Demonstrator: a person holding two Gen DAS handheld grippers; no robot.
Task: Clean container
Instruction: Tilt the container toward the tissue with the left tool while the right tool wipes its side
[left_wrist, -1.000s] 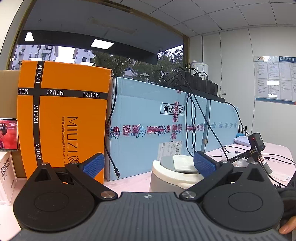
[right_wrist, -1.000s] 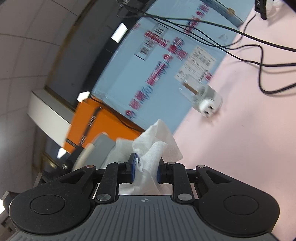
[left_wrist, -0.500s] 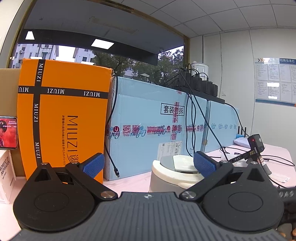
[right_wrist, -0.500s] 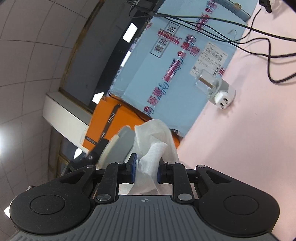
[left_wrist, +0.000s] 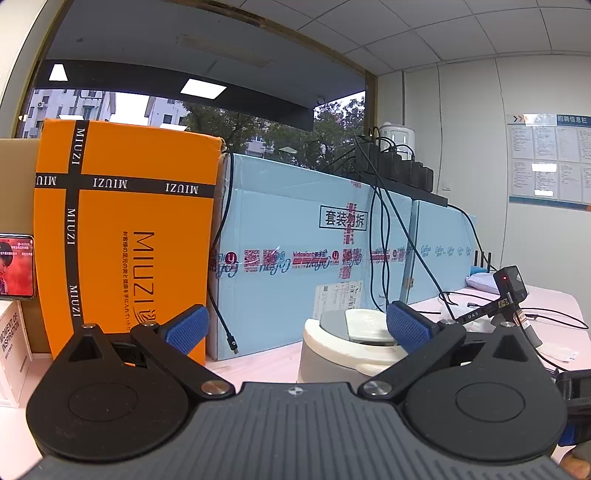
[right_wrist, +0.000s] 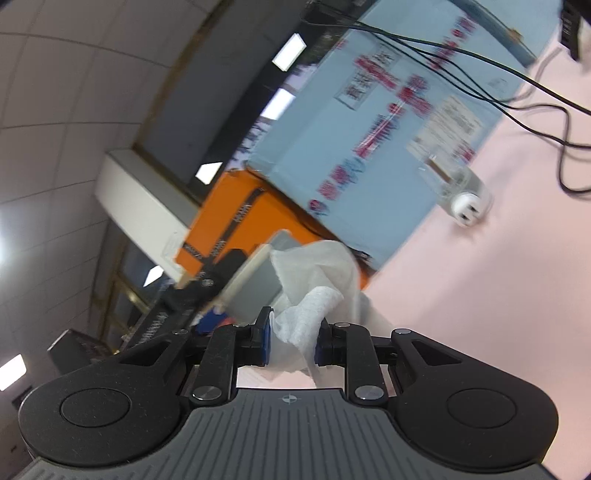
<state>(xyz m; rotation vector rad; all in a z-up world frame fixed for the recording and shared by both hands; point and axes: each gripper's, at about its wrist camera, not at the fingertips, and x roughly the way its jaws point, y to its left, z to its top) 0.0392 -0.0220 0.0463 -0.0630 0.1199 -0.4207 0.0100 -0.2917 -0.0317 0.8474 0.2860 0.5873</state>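
A cream round container (left_wrist: 332, 354) with a grey top stands on the pink table, just past my left gripper (left_wrist: 295, 328). That gripper is open wide. Its right pad (left_wrist: 406, 326) overlaps the container's lid, while its left pad stands well apart. In the right wrist view my right gripper (right_wrist: 291, 339) is shut on a crumpled white wipe (right_wrist: 317, 280). The view is rolled and blurred. The wipe lies against the container (right_wrist: 258, 280), whose cream rim and grey face show to its left. Whether the wipe presses on the container I cannot tell.
An orange MIUZI box (left_wrist: 125, 236) and long light-blue boxes (left_wrist: 295, 240) wall off the back, with black cables (left_wrist: 384, 229) hanging down. A phone (left_wrist: 14, 266) sits at far left and a small camera on a stand (left_wrist: 511, 284) at right. A clear plug block (right_wrist: 458, 192) lies on the table.
The right gripper's view has rolled and shifted with the wipe still in its grip; the container now shows closer beside the wipe. The left gripper has stayed put.
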